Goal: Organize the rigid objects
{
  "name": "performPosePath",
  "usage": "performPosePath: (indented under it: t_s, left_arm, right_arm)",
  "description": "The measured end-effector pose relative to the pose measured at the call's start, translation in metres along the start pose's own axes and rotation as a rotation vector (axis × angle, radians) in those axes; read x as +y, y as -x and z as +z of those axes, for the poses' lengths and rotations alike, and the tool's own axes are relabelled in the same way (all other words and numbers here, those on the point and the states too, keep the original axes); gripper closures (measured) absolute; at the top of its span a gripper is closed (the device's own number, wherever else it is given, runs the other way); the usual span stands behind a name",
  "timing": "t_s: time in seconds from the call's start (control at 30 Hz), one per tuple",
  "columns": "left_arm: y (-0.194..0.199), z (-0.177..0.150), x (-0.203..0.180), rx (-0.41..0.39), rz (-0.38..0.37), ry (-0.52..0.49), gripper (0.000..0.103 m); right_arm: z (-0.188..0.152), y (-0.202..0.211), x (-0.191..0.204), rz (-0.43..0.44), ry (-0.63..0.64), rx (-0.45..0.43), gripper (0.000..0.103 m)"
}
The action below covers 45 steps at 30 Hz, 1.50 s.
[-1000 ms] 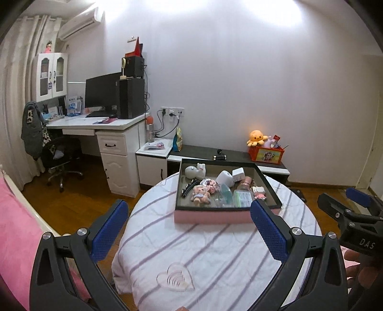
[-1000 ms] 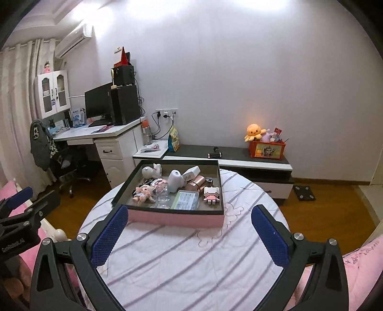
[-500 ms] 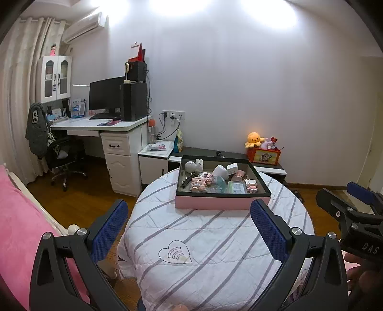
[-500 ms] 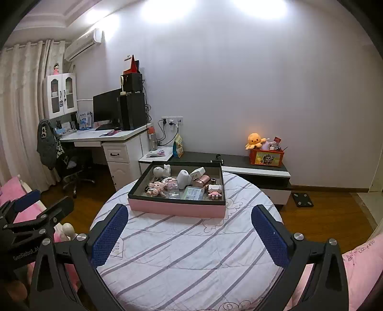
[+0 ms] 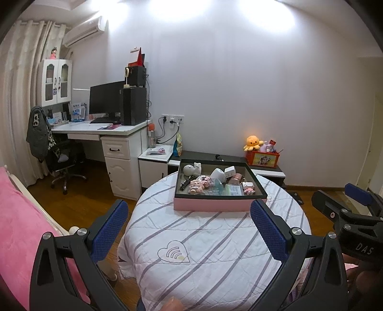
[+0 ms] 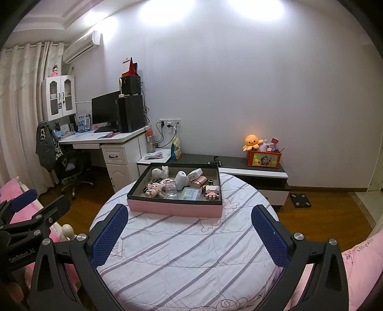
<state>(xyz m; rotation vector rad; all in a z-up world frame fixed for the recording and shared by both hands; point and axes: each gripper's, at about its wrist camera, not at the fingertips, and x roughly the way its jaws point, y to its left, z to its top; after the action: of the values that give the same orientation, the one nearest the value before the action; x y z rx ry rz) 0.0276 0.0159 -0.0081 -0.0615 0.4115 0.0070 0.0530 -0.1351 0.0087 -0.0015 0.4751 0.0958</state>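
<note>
Overhead light produces blown-out glare on the upper wall (image 5: pixel 215 21). Room evenly lit, shadows soft. Fisheye distortion bends the curtain (image 6: pixel 21 100); corners vignette black. Focus sharp.

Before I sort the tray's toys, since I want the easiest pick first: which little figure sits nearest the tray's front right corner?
The pink blocky figure, built of small bricks. It stands by the tray's right wall near the front; the doll lies toward the left.

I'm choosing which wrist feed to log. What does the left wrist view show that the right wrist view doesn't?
Only the left wrist view shows the heart print on the cloth.

Only the right wrist view shows the floor scale.

Both show the pink tray of small items on the round table, and both open grippers: left gripper, right gripper.
</note>
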Motion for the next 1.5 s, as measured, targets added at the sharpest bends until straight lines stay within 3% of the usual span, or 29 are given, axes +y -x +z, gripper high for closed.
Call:
performPosePath:
  t_s: [0.5, 1.5]
  left_arm:
    - [-0.012, -0.002, 0.002, 0.041, -0.018, 0.022, 0.000]
    - [-0.021, 0.002, 0.001, 0.041, -0.001, -0.007, 0.000]
  right_arm:
    - [-0.004, -0.004, -0.002, 0.000, -0.009, 0.018, 0.000]
    - [-0.007, -0.017, -0.002, -0.005, -0.005, 0.036, 0.000]
